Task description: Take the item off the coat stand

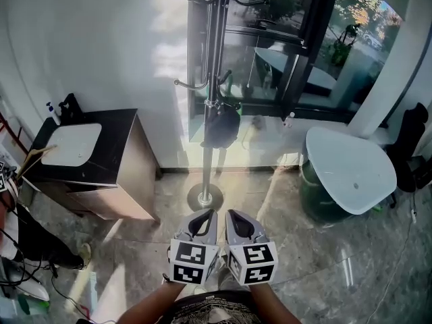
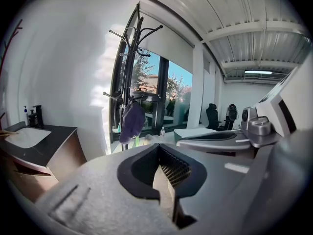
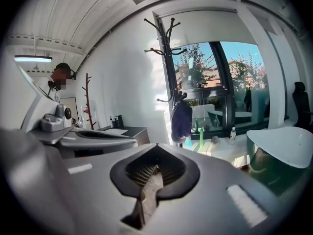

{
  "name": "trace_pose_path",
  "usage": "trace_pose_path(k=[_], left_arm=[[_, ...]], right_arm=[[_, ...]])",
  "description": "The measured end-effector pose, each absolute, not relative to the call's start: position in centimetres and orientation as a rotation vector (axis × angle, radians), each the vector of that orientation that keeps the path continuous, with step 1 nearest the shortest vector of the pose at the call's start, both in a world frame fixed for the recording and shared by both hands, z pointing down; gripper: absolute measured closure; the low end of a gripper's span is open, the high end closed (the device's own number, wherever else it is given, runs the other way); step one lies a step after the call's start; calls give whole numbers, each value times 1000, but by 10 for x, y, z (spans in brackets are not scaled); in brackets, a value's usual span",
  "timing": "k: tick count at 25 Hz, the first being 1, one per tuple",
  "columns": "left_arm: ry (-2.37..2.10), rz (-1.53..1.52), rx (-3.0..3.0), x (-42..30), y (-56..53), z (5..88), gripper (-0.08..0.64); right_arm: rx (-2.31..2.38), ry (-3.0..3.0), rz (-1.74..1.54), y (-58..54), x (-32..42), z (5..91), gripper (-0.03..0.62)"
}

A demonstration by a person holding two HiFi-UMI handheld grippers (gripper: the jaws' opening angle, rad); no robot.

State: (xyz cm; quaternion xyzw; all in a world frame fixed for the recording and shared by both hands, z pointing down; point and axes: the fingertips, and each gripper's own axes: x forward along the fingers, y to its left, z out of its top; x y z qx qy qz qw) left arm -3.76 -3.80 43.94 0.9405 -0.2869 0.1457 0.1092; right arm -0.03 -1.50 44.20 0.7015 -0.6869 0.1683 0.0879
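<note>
1. Dark cap (image 1: 221, 123) hung from a low hook of the coat stand (image 1: 210, 59), beside the window (image 1: 270, 46).
2. Clenched shut, the left tool (image 1: 204, 214) held nothing between its jaws.
3. Equally clenched and empty was the right tool (image 1: 234, 216).
4. Both tools sat side by side, low over the marble floor (image 1: 304, 262), well apart from the cap.
</note>
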Motion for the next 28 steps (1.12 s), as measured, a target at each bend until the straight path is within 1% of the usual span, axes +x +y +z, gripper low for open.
trace_pose_path(k=[7, 17, 26, 27, 28], left_arm=[[-821, 388, 2704, -4, -69, 439, 558], [-894, 433, 2669, 35, -121, 440, 558], [-999, 462, 2613, 57, -162, 447, 558], [-1010, 466, 2609, 59, -166, 448, 558], [-1021, 469, 2606, 62, -170, 448, 558]], right_arm=[[2068, -2072, 463, -48, 30, 439, 586], [1999, -2095, 443, -102, 79, 441, 586], [1944, -2118, 379, -154, 115, 441, 586], [1937, -2124, 379, -160, 119, 441, 580], [1930, -2129, 380, -165, 122, 442, 558]])
